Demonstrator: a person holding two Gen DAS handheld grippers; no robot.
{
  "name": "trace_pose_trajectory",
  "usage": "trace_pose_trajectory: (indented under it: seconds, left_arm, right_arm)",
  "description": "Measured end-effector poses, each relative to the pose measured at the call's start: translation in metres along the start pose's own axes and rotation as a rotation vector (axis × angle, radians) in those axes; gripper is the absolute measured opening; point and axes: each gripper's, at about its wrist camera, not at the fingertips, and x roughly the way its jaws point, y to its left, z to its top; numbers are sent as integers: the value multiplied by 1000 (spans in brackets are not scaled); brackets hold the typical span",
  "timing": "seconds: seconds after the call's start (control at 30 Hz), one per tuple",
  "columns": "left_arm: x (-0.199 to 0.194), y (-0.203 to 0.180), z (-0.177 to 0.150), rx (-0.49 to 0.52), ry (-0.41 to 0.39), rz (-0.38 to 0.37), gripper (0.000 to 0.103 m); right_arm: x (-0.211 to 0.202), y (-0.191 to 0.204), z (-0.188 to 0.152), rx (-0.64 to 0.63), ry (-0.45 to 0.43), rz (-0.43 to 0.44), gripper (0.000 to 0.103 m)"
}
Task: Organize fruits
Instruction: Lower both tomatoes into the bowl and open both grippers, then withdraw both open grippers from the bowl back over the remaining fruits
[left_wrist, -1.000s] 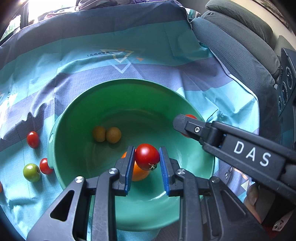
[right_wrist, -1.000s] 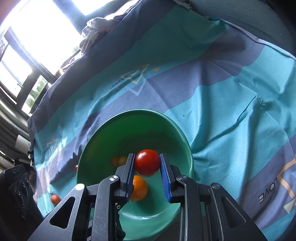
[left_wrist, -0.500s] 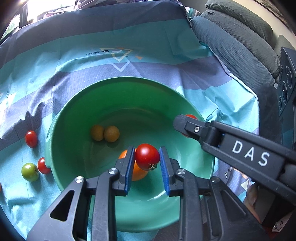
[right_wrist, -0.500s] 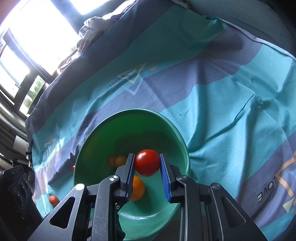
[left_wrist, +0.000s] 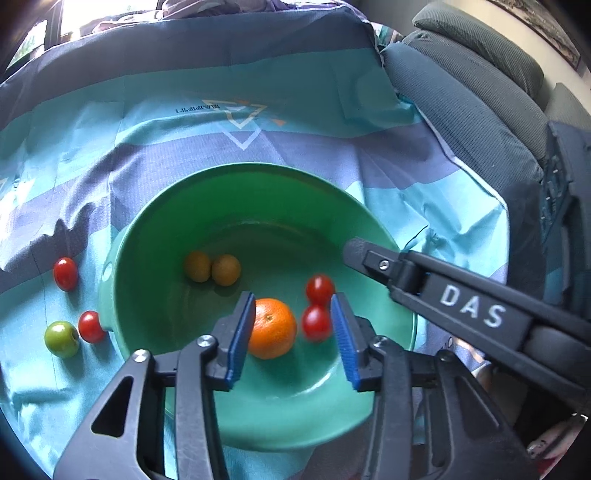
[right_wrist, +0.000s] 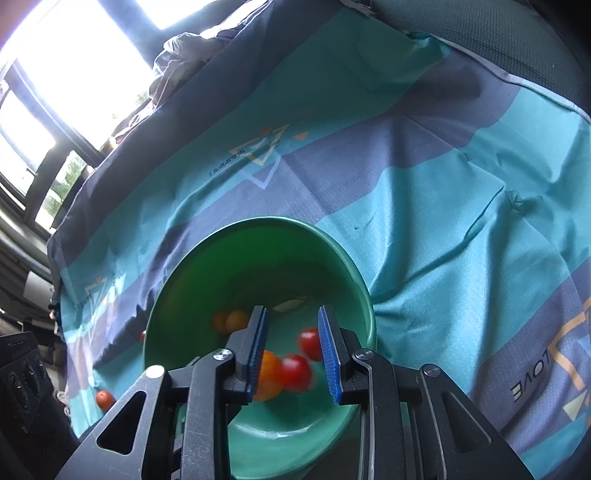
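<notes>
We hold both grippers over the green bowl (left_wrist: 258, 192) on the striped cloth (left_wrist: 424, 206). Our left gripper (left_wrist: 293, 334) has its jaws spread wide, gripping nothing; our right gripper (right_wrist: 291, 350) is likewise apart and empty. Inside the bowl lie an orange (left_wrist: 271, 328), two red tomatoes (left_wrist: 317, 308) — both blurred, one touching the other — and two yellow-brown fruits (left_wrist: 212, 267) side by side toward the far wall. Outside the bowl, near the cloth's left edge, we see a red tomato (left_wrist: 65, 273), another red one (left_wrist: 90, 326) touching the bowl's wall, and a green fruit (left_wrist: 61, 339) just beside it.
</notes>
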Motion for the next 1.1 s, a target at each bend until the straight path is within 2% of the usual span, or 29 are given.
trace_pose_trajectory:
  seconds: [0.23, 0.37, 0.47, 0.63, 0.7, 0.9, 1.1]
  left_arm:
    - [-33, 13, -3, -27, -39, 2, 51]
    - [-59, 31, -6, -56, -76, 54, 53]
    - [-81, 49, -10, -89, -100, 87, 56]
    - [-123, 91, -27, -163, -162, 163, 61]
    - [-136, 112, -35, -195, -175, 201, 61]
    - [-157, 175, -57, -352, -234, 283, 61]
    - [-151, 215, -67, -417, -192, 330, 60]
  right_arm:
    - [-5, 7, 0, -25, -21, -9, 36]
    - [-9, 13, -1, -41, -38, -5, 46]
    - [-14, 18, -2, -49, -47, 27, 46]
    - [-32, 21, -3, -31, -97, 94, 47]
    - [-39, 22, -4, -28, -116, 116, 51]
    - [-44, 42, -8, -42, -139, 150, 52]
    - [-34, 90, -17, -149, -73, 229, 52]
